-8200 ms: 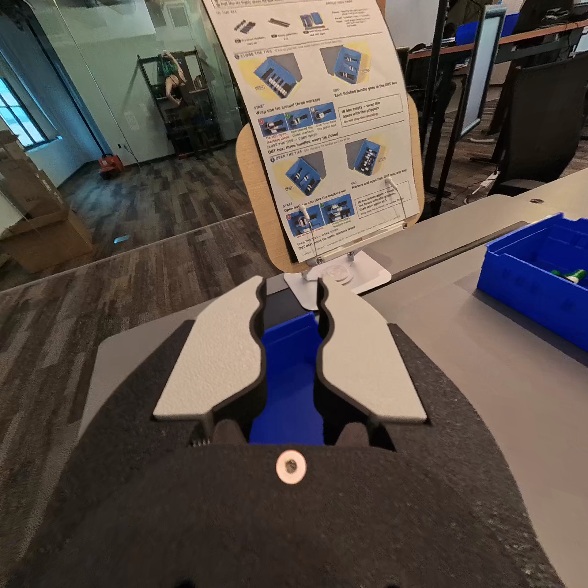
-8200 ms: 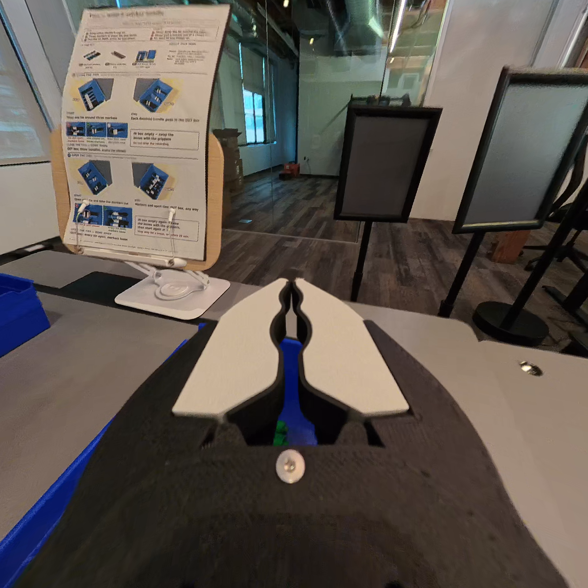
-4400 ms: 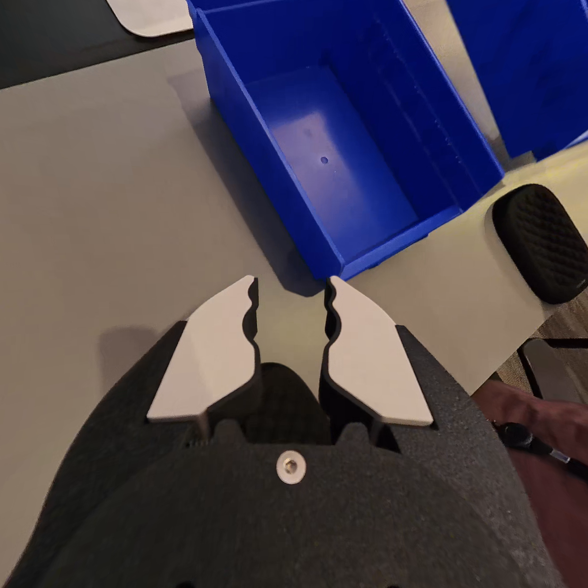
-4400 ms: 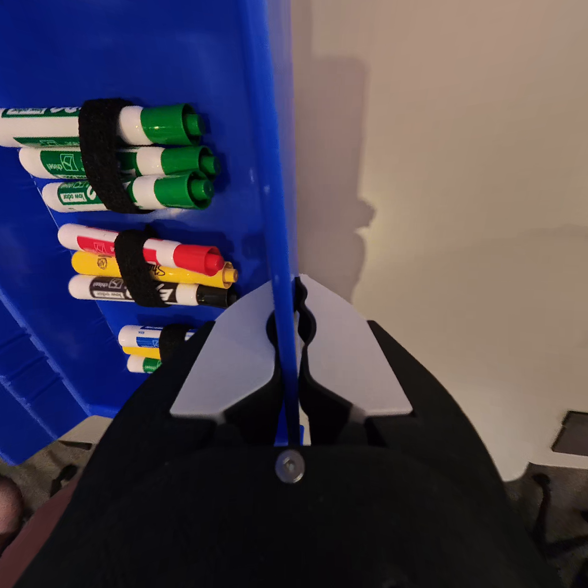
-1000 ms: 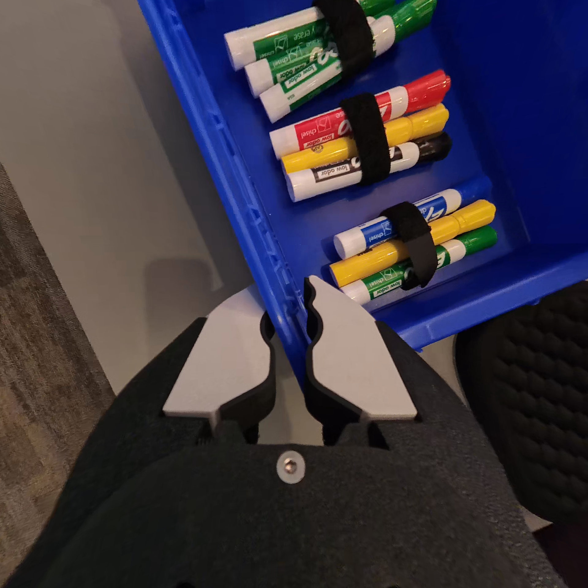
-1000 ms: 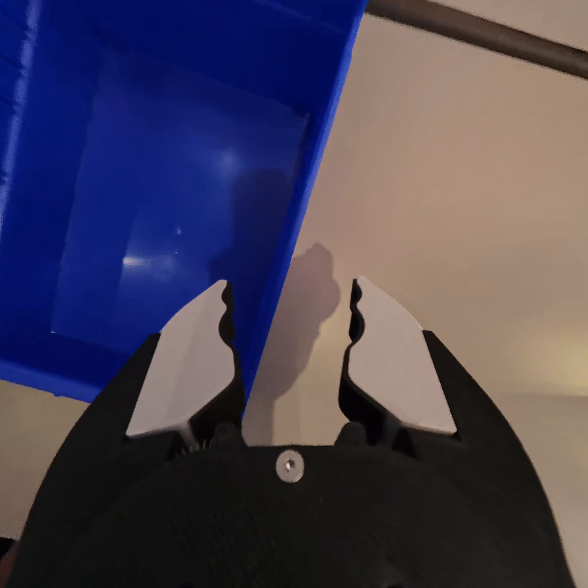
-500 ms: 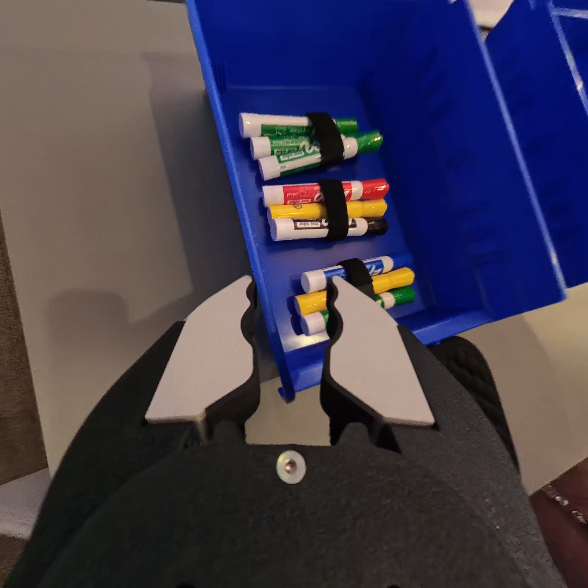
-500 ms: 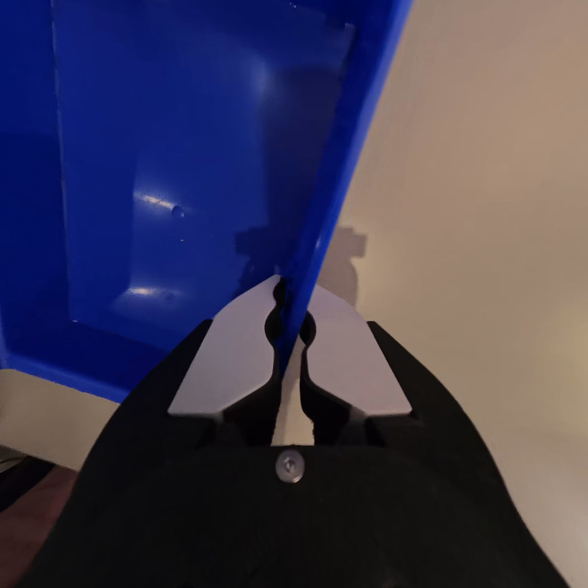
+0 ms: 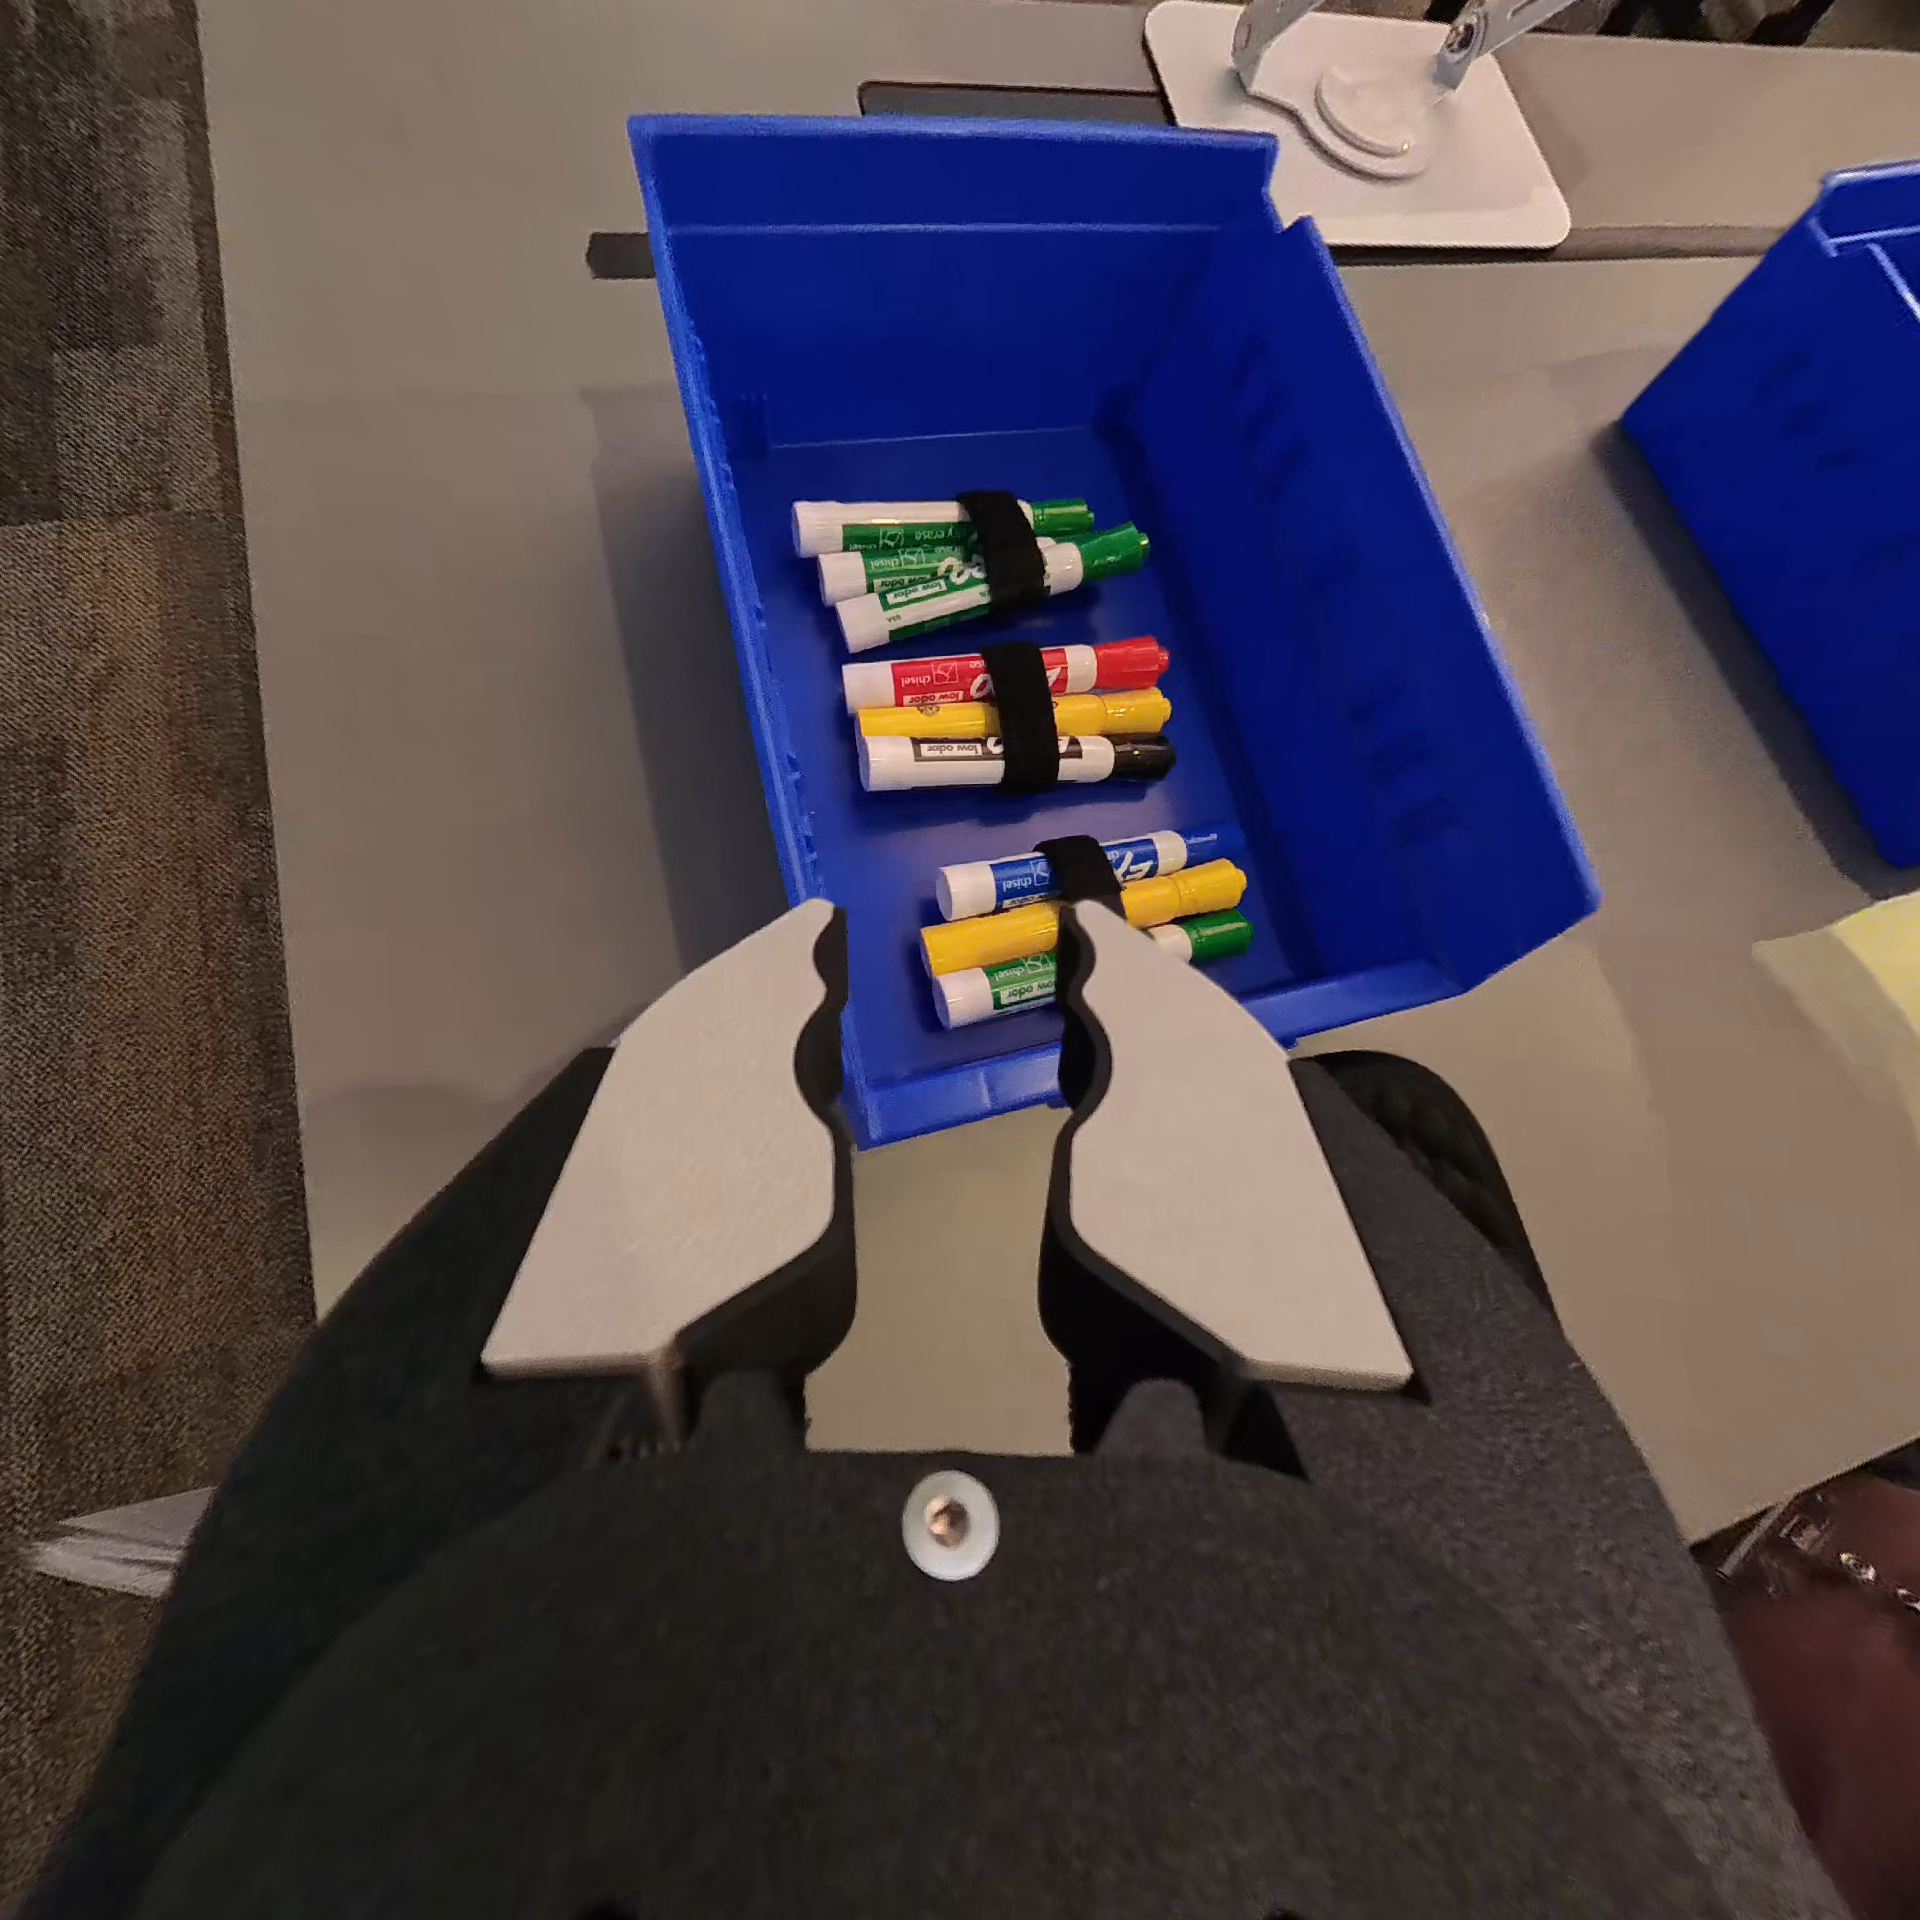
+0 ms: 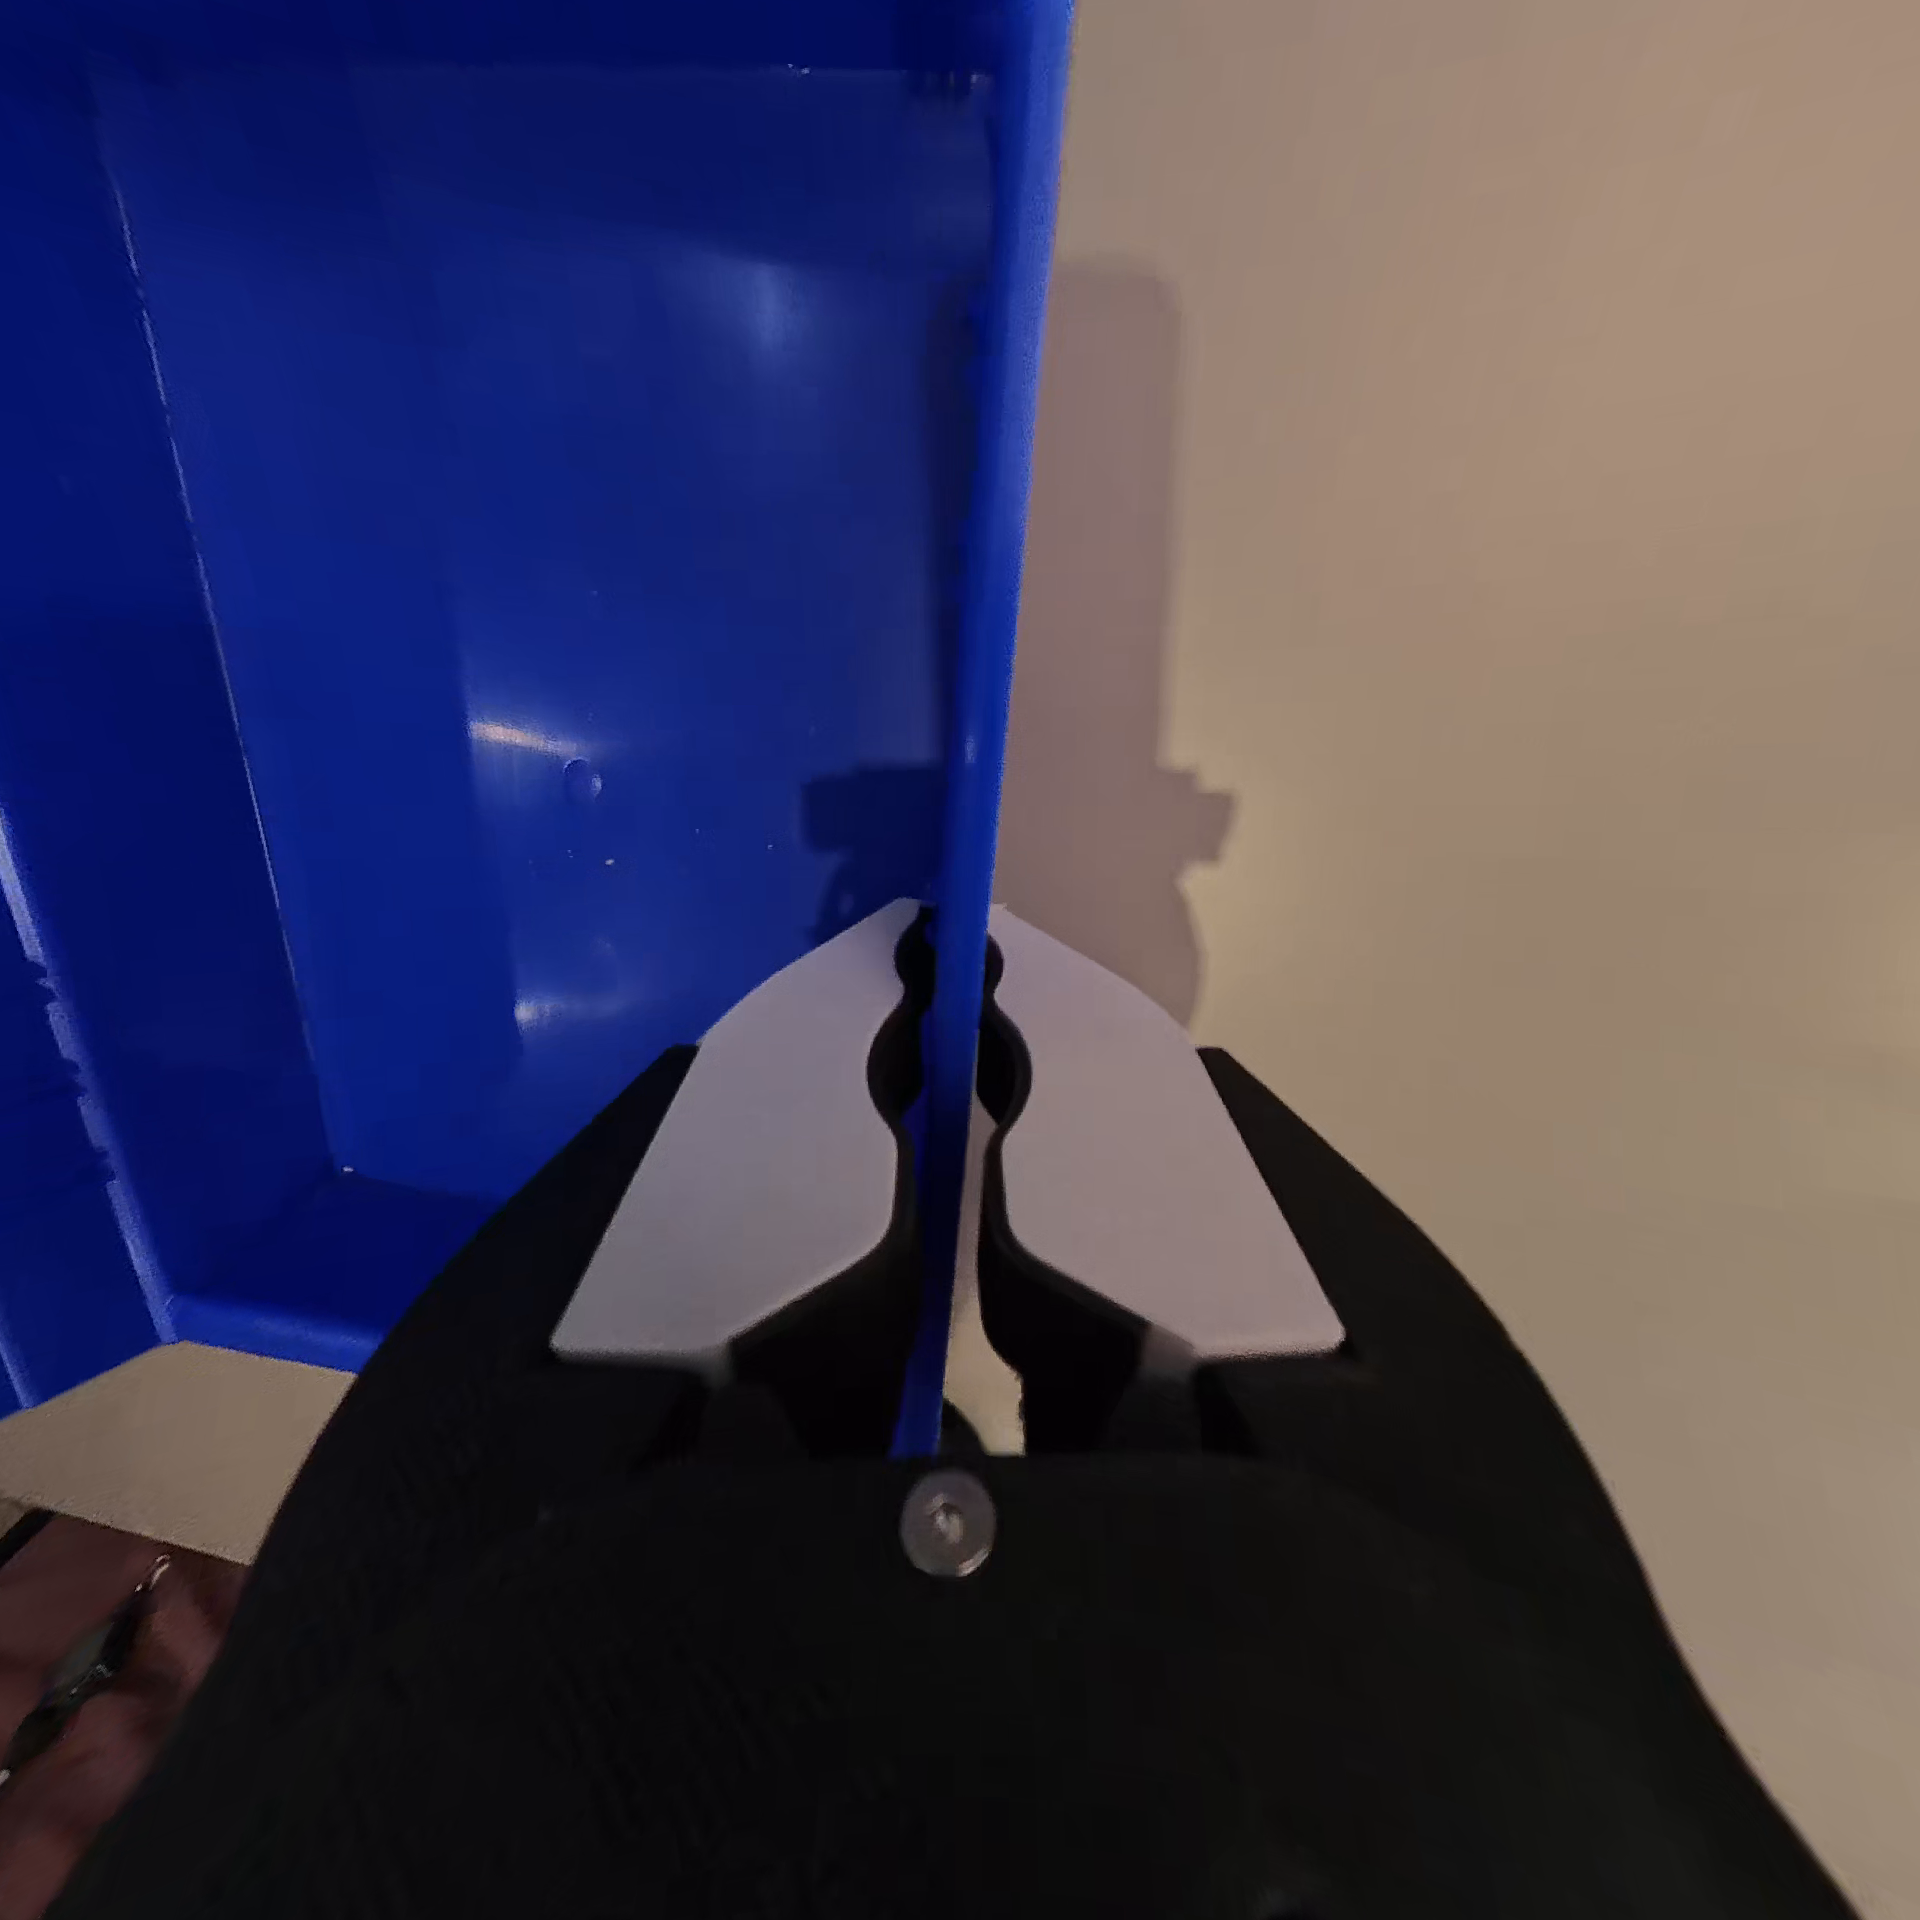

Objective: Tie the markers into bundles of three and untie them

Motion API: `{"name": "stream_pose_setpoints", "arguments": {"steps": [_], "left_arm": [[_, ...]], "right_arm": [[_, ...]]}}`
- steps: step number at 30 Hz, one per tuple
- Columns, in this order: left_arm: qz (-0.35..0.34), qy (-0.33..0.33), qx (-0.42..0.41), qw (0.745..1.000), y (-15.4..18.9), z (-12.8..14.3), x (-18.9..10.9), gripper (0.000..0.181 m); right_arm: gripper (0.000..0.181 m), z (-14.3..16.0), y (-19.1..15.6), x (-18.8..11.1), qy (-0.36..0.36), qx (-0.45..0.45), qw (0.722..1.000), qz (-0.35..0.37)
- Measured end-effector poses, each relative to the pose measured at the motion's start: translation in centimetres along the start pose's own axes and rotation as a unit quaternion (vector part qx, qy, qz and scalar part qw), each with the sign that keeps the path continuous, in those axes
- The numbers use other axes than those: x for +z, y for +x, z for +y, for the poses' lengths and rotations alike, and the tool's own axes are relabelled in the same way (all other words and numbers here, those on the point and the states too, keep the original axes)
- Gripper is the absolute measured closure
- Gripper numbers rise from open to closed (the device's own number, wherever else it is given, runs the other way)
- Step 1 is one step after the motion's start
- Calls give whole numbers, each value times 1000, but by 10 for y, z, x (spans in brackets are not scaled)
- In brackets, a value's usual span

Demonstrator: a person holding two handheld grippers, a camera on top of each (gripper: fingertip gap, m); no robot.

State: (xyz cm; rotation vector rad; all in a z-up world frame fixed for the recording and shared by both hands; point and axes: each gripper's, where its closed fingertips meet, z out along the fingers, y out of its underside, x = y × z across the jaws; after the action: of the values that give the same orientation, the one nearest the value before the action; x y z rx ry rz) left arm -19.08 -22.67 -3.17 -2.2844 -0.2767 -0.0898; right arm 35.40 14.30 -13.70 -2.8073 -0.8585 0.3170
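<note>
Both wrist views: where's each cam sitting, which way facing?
Left wrist view: on the left gripper, angled down at the bin holding three tied marker bundles; its open fingers show.
Right wrist view: on the right gripper, looking down into an empty bin; fingers shut on its wall.
Shared: grey table; probably the empty bin, at the left view's right edge.

Grey table, two blue bins, white stand base
</note>
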Motion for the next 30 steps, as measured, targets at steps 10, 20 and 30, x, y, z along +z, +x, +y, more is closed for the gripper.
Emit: {"name": "stream_pose_setpoints", "arguments": {"steps": [10,20,30], "left_arm": [[-4,22,-26,999,12,-14,7,143],[-18,45,3,999,37,-32,-10,139],[16,-45,151,987,76,1,22,136]], "right_arm": [[174,32,107,-23,-1,71,997,20],[134,4,133,-74,172,-8,978,119],[116,-37,-24,-215,537,-216,813,-68]]}}
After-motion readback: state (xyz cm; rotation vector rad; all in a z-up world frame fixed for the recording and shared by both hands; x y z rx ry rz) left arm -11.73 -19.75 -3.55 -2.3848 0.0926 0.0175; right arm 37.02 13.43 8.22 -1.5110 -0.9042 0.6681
